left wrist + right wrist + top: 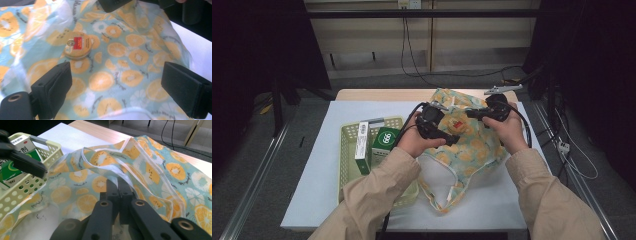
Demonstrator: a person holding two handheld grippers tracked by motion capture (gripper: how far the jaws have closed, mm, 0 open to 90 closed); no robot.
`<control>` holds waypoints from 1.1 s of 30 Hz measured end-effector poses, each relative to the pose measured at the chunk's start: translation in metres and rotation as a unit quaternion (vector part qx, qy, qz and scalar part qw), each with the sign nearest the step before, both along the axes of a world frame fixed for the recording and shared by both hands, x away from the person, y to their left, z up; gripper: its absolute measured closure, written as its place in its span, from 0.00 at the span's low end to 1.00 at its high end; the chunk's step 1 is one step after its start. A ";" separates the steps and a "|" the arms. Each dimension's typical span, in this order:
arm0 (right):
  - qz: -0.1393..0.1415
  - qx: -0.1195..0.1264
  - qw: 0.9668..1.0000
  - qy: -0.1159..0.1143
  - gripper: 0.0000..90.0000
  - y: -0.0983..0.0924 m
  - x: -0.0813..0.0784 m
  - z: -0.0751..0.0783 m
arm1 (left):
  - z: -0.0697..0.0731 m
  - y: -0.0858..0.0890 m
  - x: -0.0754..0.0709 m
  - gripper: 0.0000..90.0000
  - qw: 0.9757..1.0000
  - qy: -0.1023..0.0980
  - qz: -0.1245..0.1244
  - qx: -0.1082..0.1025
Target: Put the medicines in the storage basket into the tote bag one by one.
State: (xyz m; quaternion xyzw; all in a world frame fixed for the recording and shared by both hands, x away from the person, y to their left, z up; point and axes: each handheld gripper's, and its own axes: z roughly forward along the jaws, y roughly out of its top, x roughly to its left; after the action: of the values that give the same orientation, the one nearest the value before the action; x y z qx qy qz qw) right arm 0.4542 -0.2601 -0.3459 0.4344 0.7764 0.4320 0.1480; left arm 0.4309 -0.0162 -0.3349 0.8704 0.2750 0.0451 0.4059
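A cloth bag (474,147) printed with orange slices lies on the white table cover. A small round tin (456,124) with a red label rests on the fabric inside it (77,45). My left gripper (450,132) hovers over the bag, jaws wide apart (117,75) with nothing between them; the tin lies beyond the left jaw. My right gripper (472,114) is shut on the bag's fabric near its rim (117,185), holding it up. The bag (155,170) spreads to both sides of the closed jaws.
A pale green perforated basket (346,150) stands left of the bag with a white box (362,140) and a green box (384,142) upright in it. The basket wall (37,182) nearly touches the bag. Bare white cover (312,195) lies in front.
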 end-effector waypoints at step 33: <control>0.001 -0.009 1.000 0.006 1.00 0.009 -0.004 -0.015 | -0.012 0.143 -0.018 0.09 0.995 -0.016 0.079 0.052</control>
State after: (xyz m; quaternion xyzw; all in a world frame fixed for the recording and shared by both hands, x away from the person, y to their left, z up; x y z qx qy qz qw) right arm 0.4498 -0.2509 -0.3606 0.4353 0.7815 0.4223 0.1466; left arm 0.4126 0.1273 -0.3469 0.8653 0.3331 0.1055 0.3594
